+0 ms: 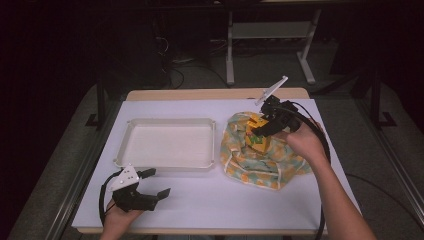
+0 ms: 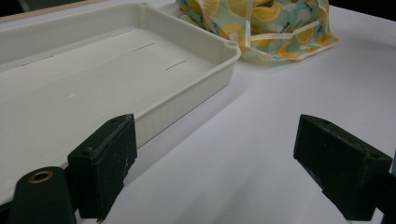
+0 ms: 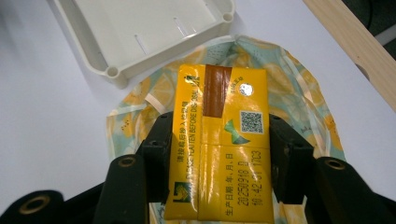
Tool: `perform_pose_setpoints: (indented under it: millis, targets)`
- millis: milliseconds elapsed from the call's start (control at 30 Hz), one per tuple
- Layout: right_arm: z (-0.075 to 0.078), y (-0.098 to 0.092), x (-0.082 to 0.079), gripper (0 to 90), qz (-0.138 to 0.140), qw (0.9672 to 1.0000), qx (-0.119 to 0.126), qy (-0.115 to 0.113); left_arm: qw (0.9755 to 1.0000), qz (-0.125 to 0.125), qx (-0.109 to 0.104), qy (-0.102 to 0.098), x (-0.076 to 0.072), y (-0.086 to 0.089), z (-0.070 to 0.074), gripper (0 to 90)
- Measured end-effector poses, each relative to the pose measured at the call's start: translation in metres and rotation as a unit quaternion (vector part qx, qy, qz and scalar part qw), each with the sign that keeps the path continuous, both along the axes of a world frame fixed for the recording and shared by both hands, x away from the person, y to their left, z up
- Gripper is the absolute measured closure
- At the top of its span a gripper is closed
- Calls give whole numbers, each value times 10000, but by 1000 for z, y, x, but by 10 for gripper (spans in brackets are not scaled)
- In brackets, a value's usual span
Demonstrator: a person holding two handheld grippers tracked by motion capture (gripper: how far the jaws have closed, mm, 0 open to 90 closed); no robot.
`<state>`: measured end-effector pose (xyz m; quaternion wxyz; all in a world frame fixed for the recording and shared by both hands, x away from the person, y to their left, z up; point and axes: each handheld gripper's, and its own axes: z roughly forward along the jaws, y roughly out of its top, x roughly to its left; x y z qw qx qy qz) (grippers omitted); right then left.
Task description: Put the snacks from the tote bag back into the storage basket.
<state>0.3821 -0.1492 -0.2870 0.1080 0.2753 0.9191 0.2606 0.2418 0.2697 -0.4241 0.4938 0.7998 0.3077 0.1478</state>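
The right gripper point(image 3: 219, 154) clamps the yellow carton point(image 3: 222, 140) — squarely between its jaws (above the fruit-print bag point(image 3: 303, 88)).

Dim, dark surroundings; overhead light brightens the white table point(image 1: 210, 200), glare streaks the yellow carton point(image 3: 222, 149), soft shadows, near jaws slightly blurred

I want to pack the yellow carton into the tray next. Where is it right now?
The yellow carton is clamped in the right gripper, above the lemon-print bag on the table's right side, just right of the white tray.
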Motion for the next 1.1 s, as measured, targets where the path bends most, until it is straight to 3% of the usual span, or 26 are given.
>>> perform_pose_setpoints:
  millis: [1100]
  targets:
    - [17,28,-12,497,801,9964,267,87,10000,14,-42,-14,0,1,0,132]
